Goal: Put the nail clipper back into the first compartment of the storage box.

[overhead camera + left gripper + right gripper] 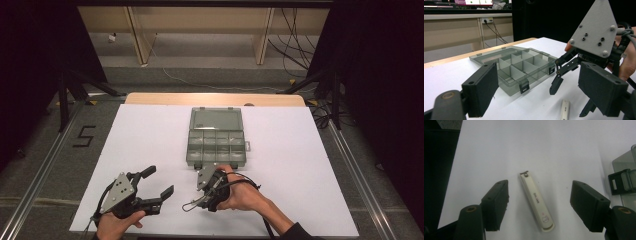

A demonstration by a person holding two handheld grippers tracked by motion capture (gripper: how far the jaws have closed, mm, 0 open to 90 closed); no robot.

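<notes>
A cream nail clipper [537, 201] lies flat on the white sheet, between the spread jaws of my right gripper [542, 205], which is open and points down over it without touching it. In the left gripper view the clipper [565, 110] shows beneath my right gripper [570, 100] with its grey plate. A hand holds the right gripper [202, 187] just in front of a smoky clear organizer box [216, 145], which stands open with its lid [216, 120] laid back and its compartments looking empty. My left gripper [160, 181] is open near the front left and holds nothing.
A white sheet [300, 165] covers the table, with a wooden edge [215, 98] at the back. The box's black latch [621, 182] lies close to the right jaw. Dark stands and cables [325, 95] flank the table.
</notes>
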